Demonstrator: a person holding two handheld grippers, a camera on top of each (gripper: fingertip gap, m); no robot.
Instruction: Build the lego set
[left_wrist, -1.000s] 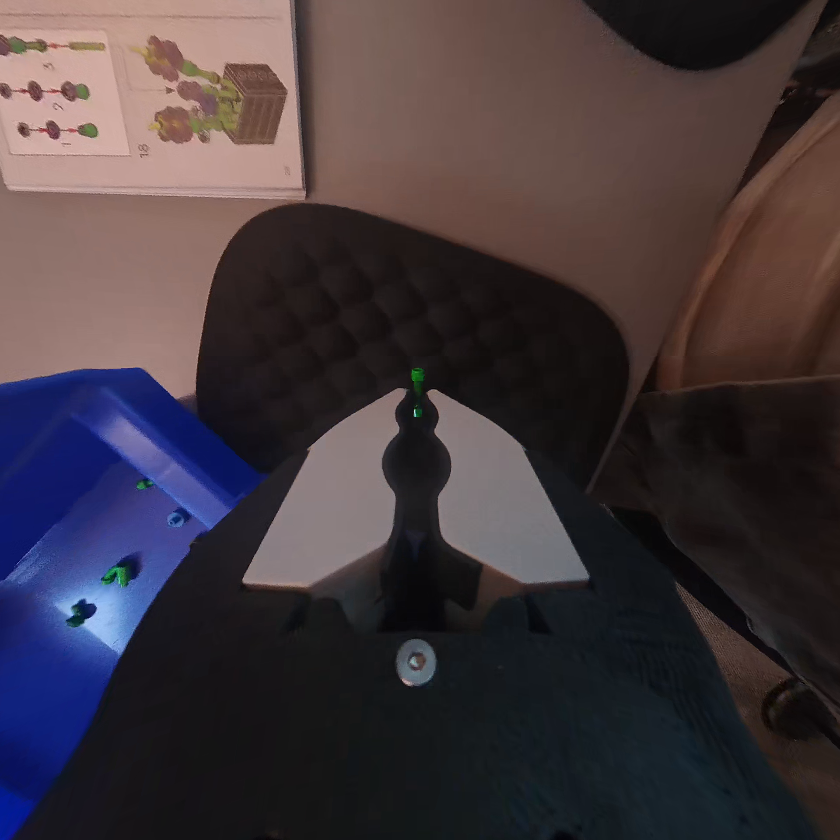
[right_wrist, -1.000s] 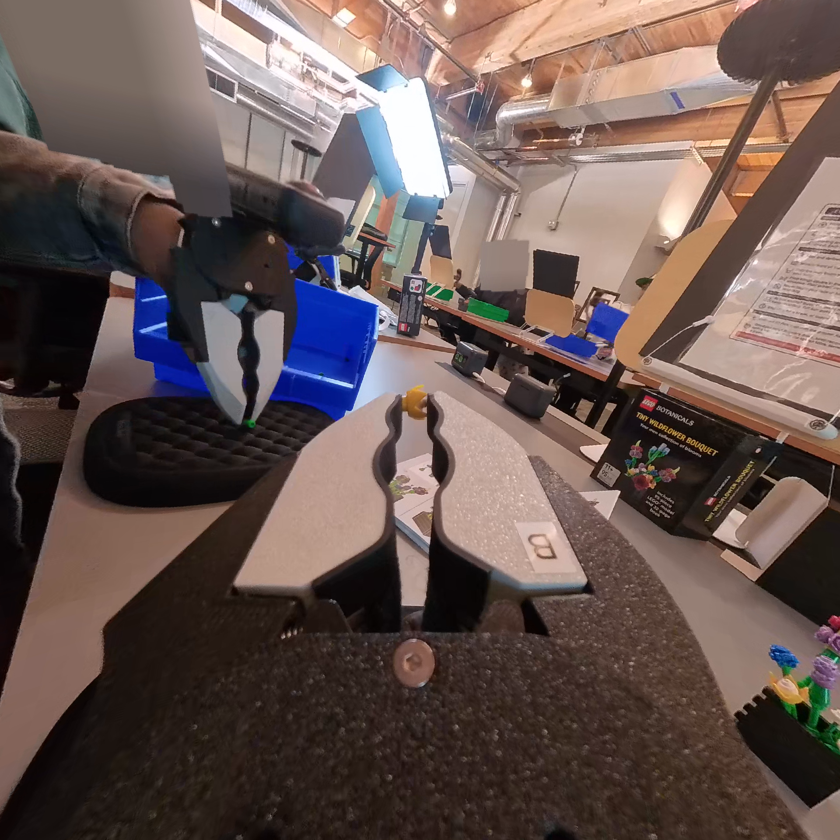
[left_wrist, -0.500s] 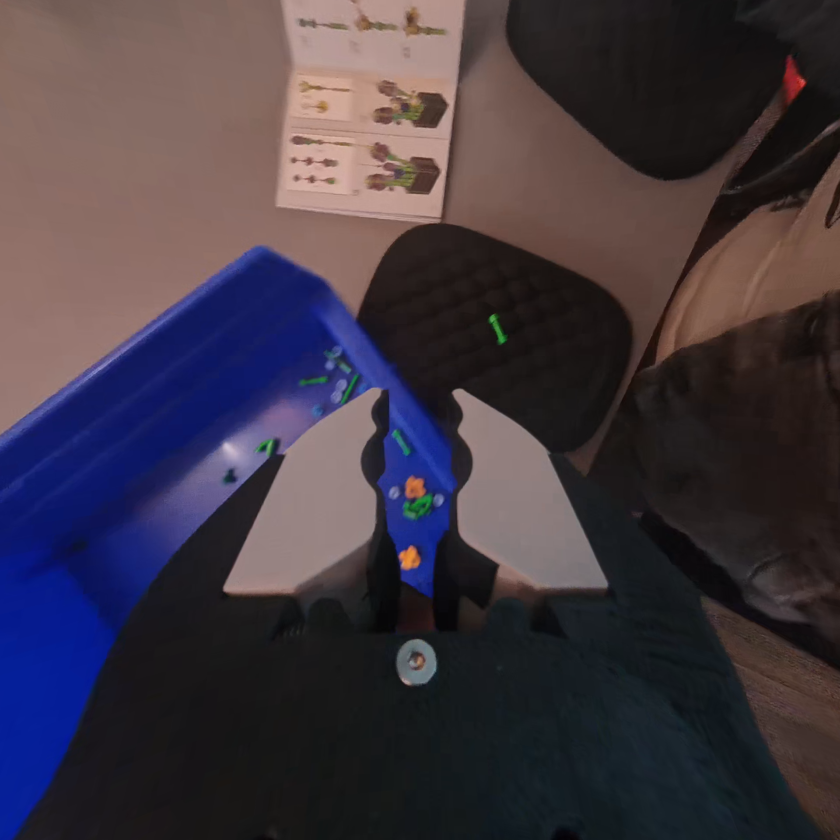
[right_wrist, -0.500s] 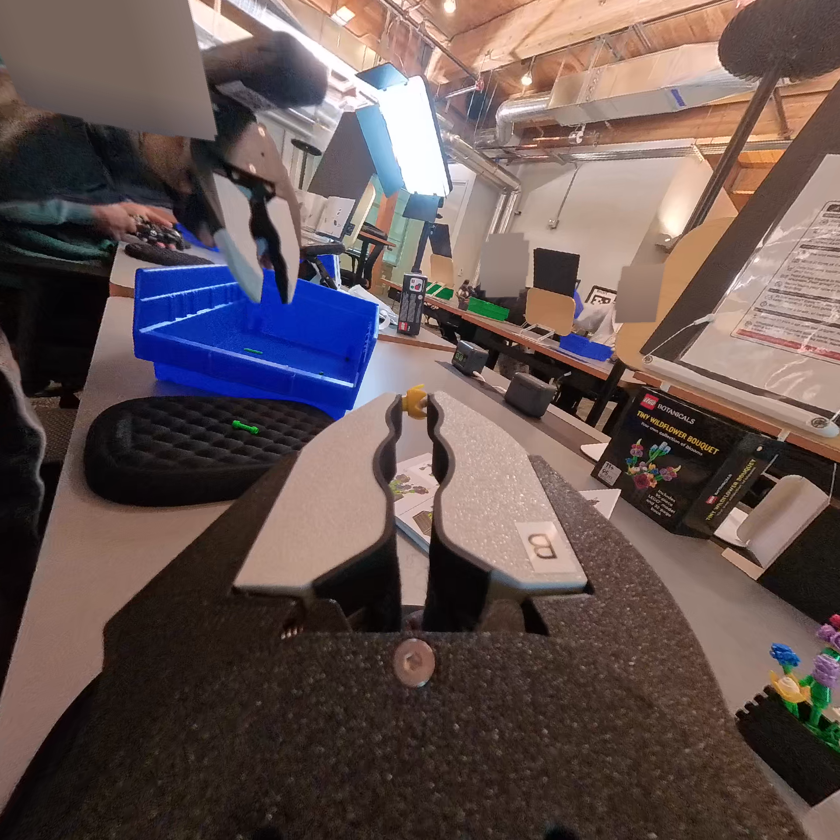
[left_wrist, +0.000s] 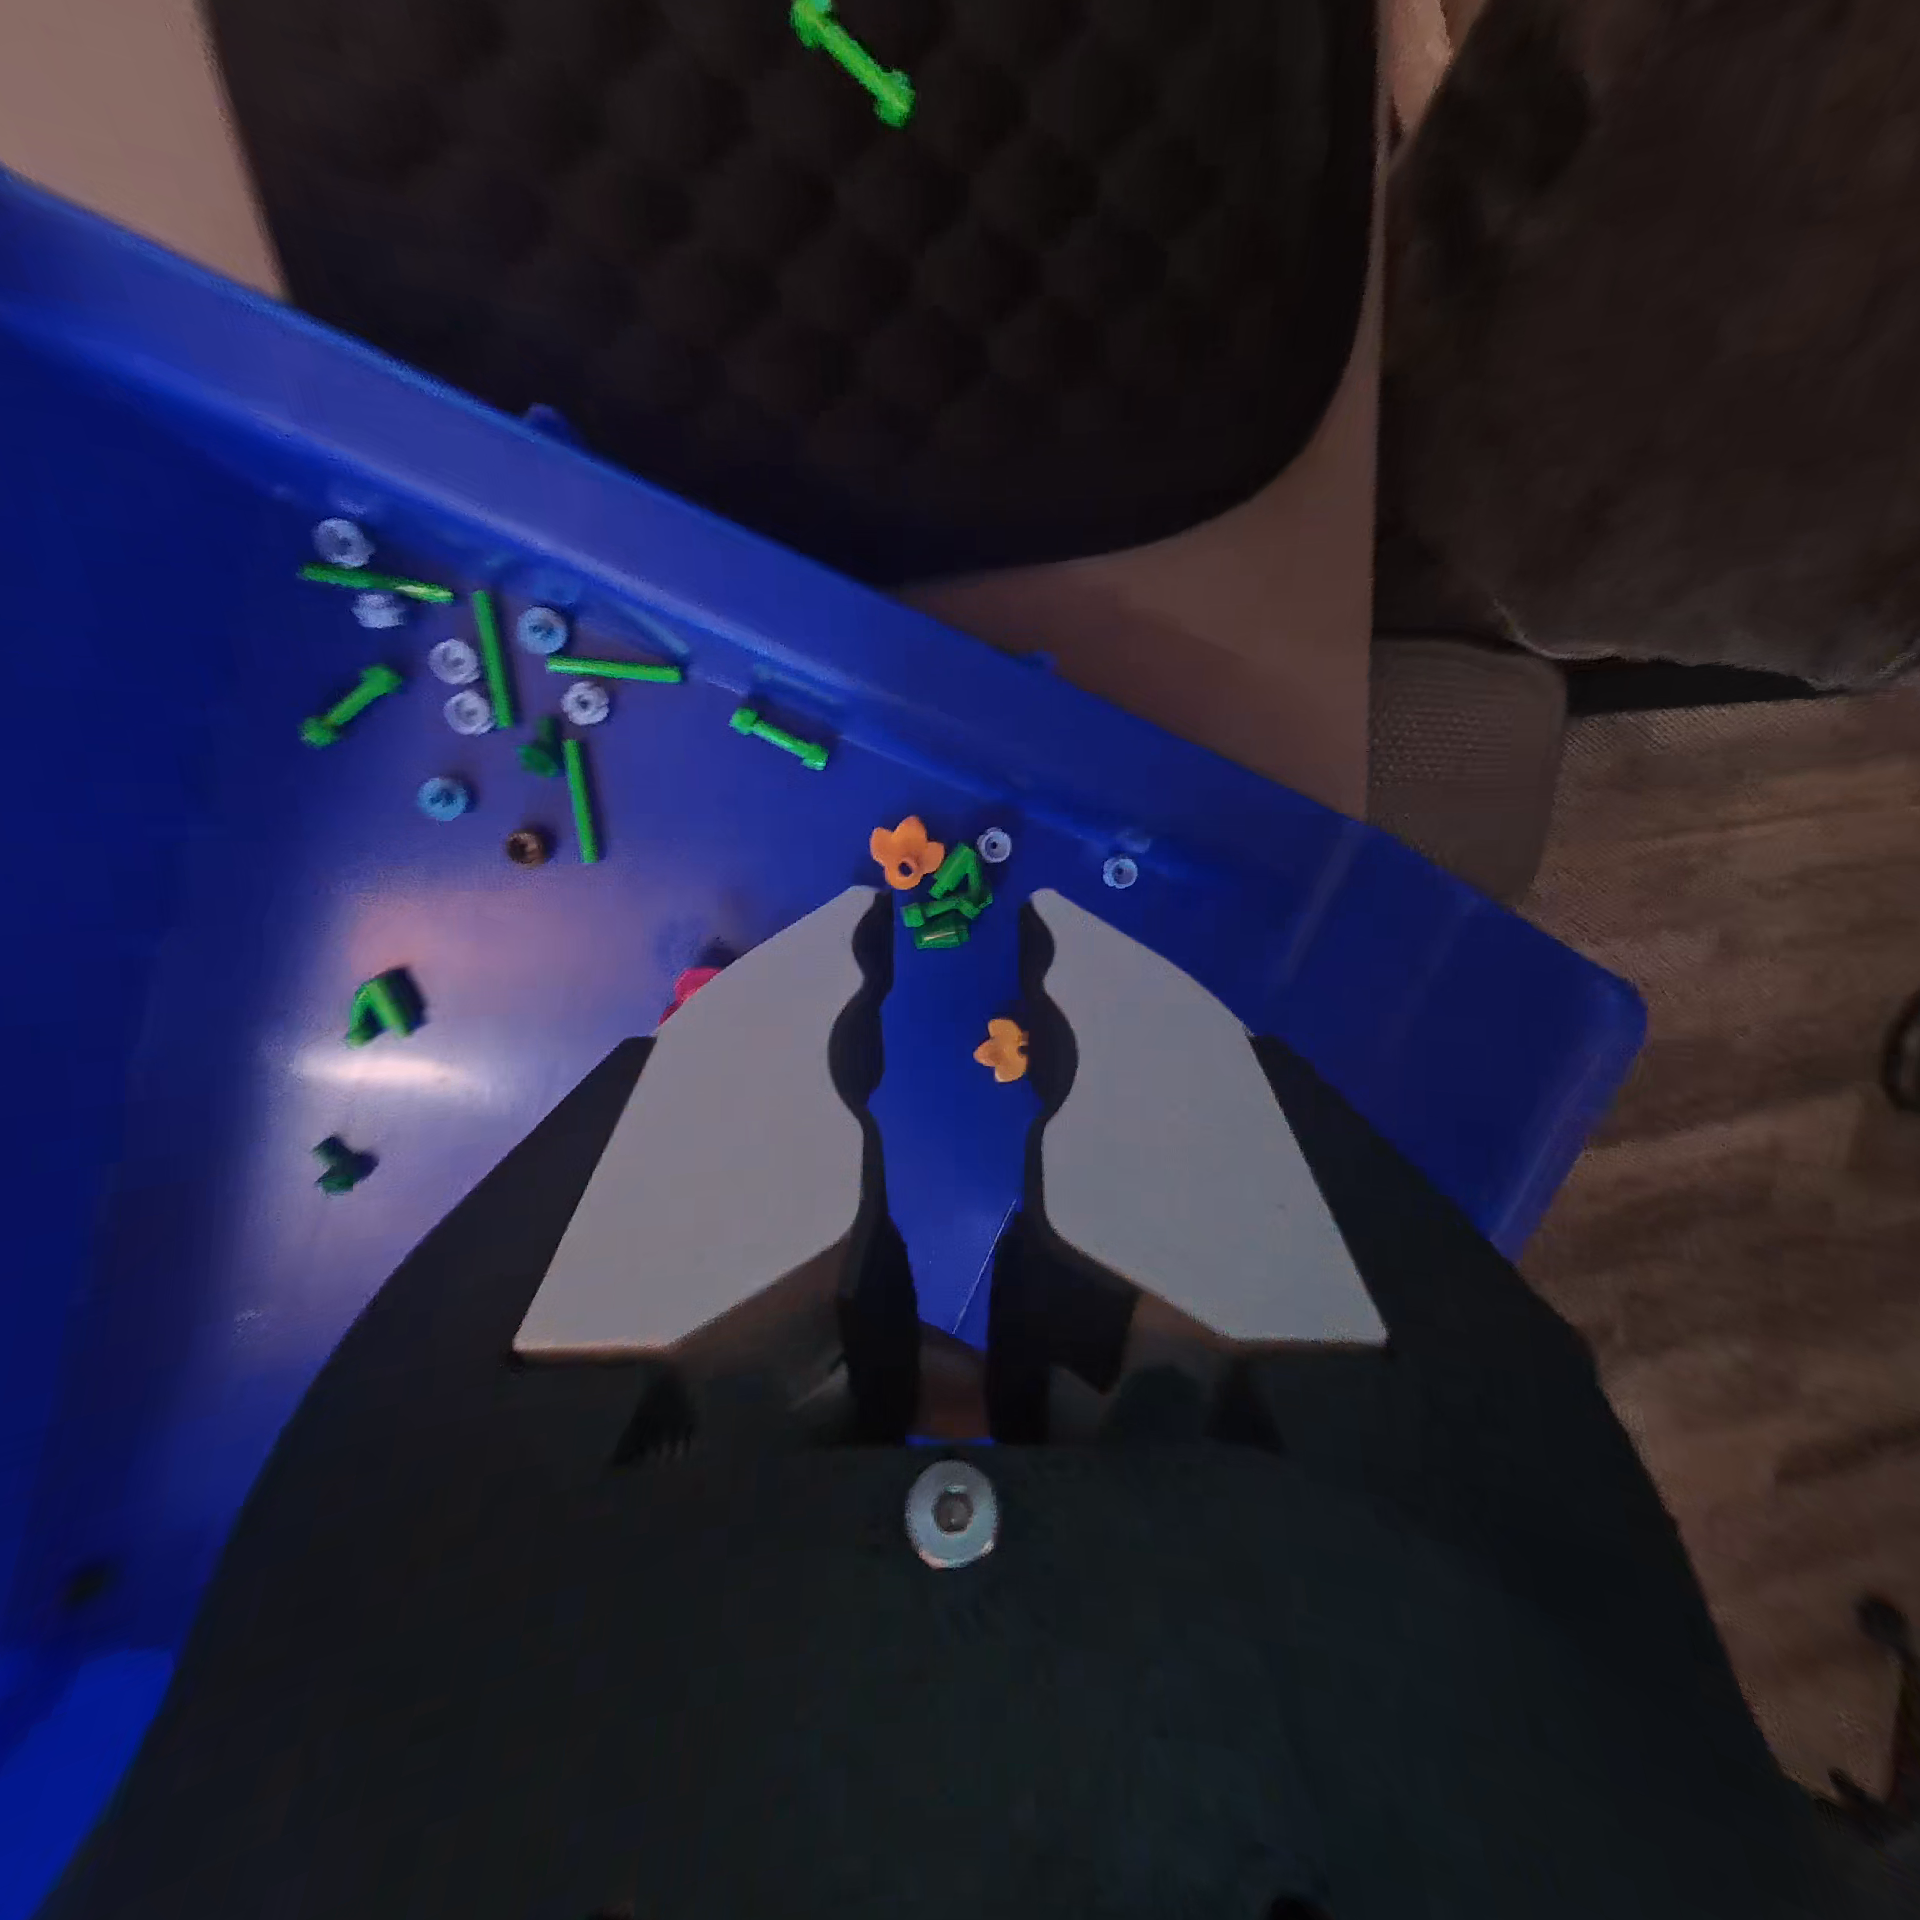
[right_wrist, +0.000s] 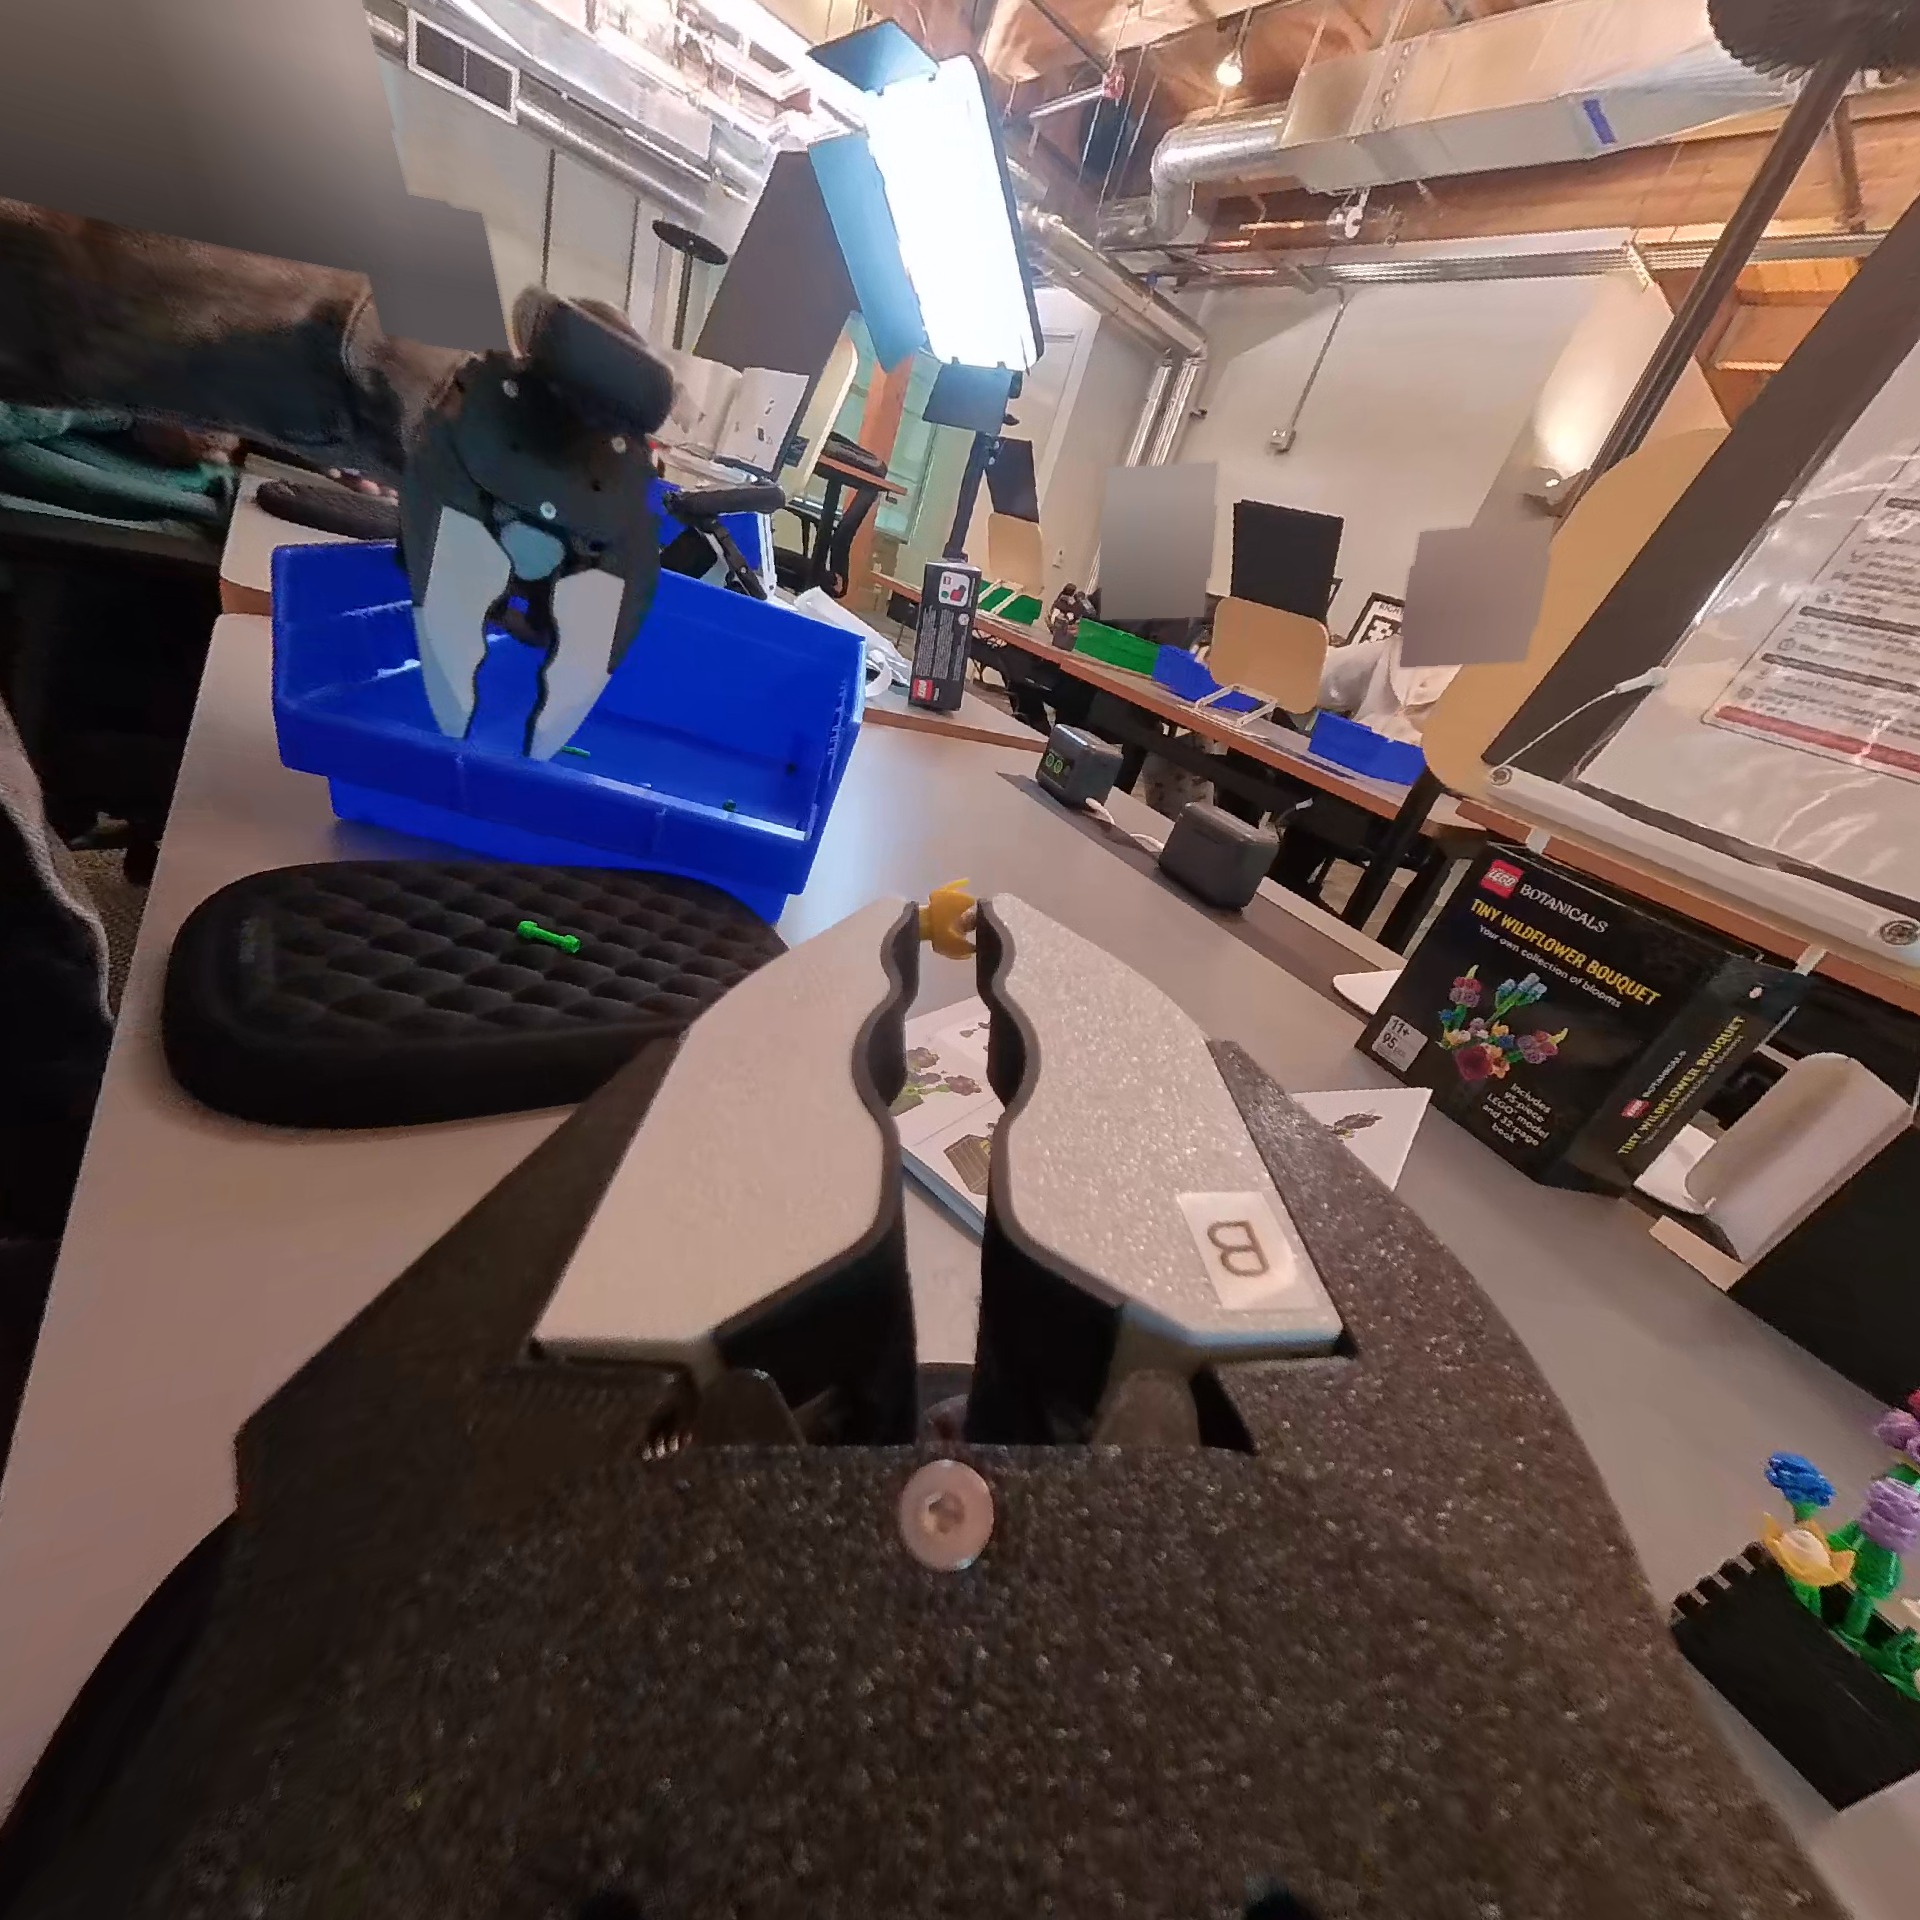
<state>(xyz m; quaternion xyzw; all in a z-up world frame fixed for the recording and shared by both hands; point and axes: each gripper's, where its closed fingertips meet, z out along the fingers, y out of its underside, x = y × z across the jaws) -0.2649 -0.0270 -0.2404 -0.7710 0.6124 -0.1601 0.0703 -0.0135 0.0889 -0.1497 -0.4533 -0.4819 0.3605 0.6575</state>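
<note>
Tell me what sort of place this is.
Most likely a shared workshop or lab set up for recording tasks: long rows of work tables, a bright studio light panel on a stand, and exposed ducts under a wooden ceiling.

We are in an open workshop-like lab: exposed ceiling ducts (right_wrist: 1455, 114), a studio light panel (right_wrist: 935, 208), rows of worktables (right_wrist: 1195, 675).
</note>
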